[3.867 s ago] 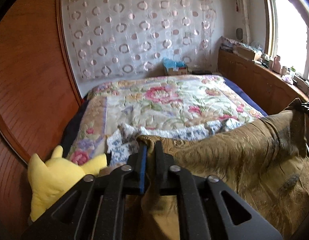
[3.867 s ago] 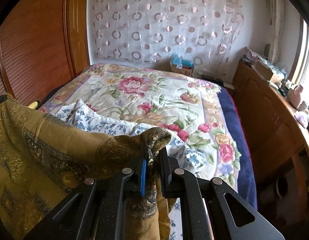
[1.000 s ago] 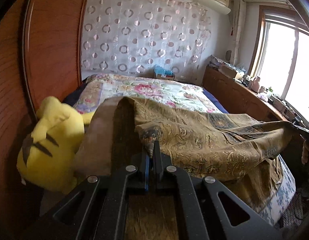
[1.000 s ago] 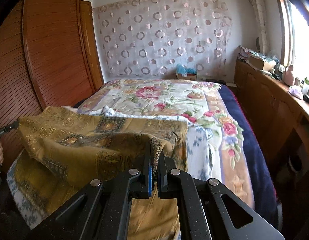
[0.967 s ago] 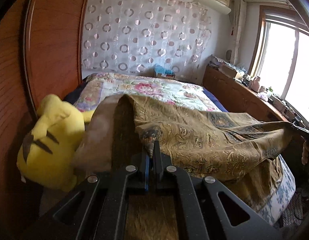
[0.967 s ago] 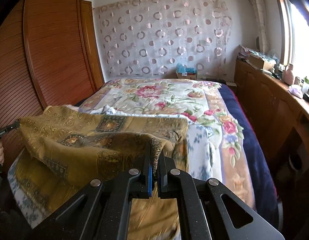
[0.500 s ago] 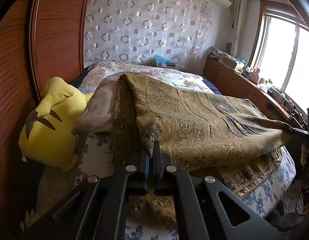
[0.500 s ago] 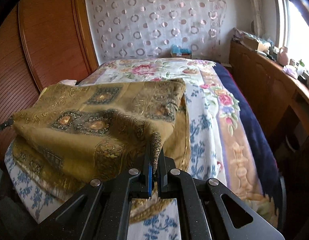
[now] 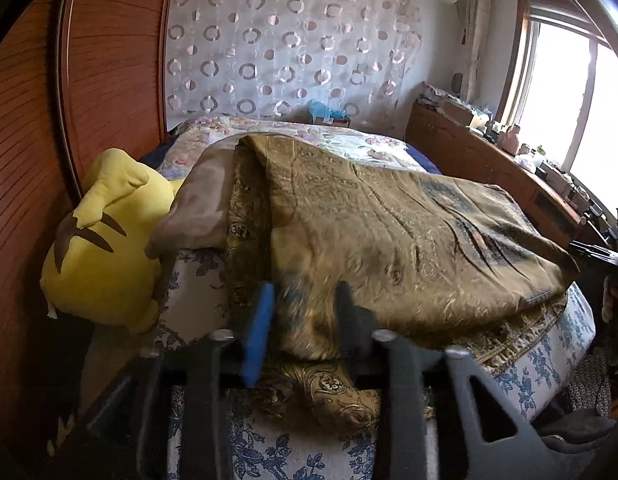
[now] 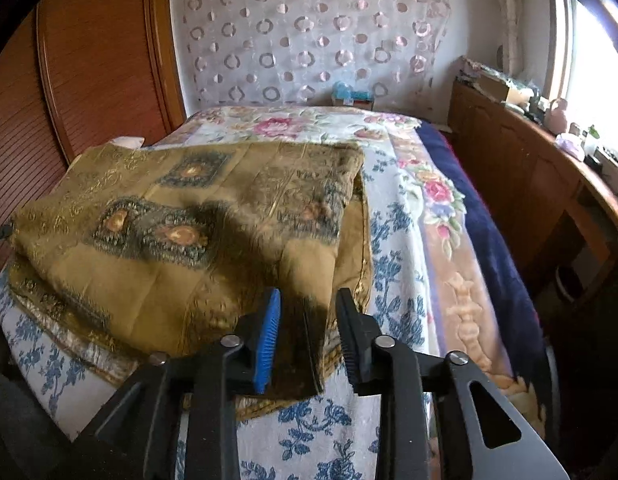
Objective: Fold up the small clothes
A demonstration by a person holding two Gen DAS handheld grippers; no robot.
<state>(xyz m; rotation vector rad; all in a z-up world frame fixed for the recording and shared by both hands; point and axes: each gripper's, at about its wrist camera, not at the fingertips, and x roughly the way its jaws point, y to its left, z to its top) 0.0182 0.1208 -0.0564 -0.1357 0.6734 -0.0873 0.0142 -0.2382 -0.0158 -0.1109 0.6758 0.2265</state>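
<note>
Letting go is the step in hand: both your left gripper (image 9: 303, 322) and right gripper (image 10: 307, 334) have just been opening, jaws now partly apart with the gold patterned cloth (image 10: 181, 224) loose between them, pads not pressing. Draw each straight back off its corner so the doubled cloth, lying across the near end of the bed (image 10: 401, 240), keeps its edges aligned. No container shows; only a yellow plush toy (image 9: 105, 240) sits at the bed's left edge.

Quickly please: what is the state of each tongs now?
Left tongs: just opened, gold cloth loose between them.
Right tongs: just opened, same cloth released.
</note>
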